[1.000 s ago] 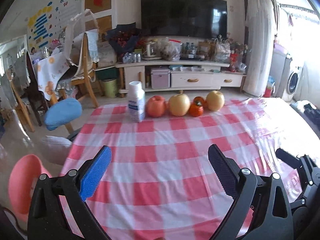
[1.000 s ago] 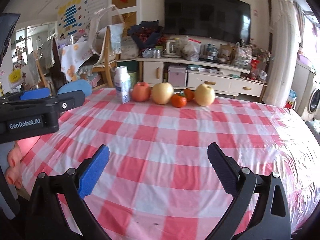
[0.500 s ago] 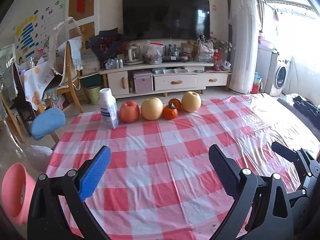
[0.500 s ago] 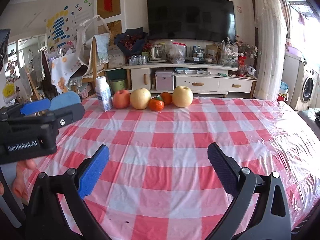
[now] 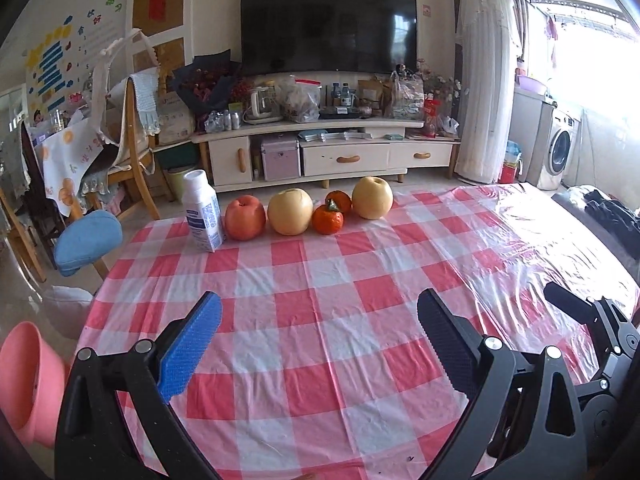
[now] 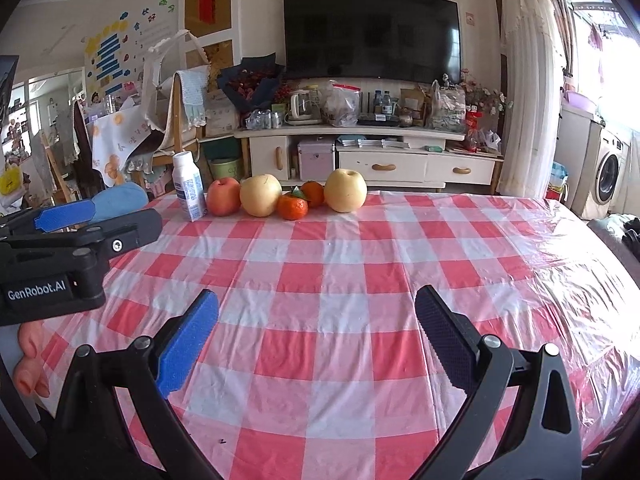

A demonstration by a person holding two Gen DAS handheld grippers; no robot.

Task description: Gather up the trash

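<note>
A white milk carton (image 5: 202,211) (image 6: 189,186) with a blue label stands upright at the far edge of the red-checked tablecloth (image 5: 320,320) (image 6: 340,280). My left gripper (image 5: 320,320) hovers open over the near part of the cloth, nothing between its fingers. My right gripper (image 6: 316,316) is likewise open and empty, well short of the carton. The left gripper's body also shows at the left edge of the right wrist view, and part of the right gripper appears at the lower right of the left wrist view.
A red apple (image 5: 245,217), two yellow pears (image 5: 290,211) (image 5: 372,197) and two tangerines (image 5: 328,219) line up beside the carton. A pink bin (image 5: 28,380) sits on the floor at left. A blue-seated chair (image 5: 86,236) stands by the table's far left corner.
Both grippers have drawn back and tilted up a little, so the carton and fruit look smaller and farther. Both stay open.
</note>
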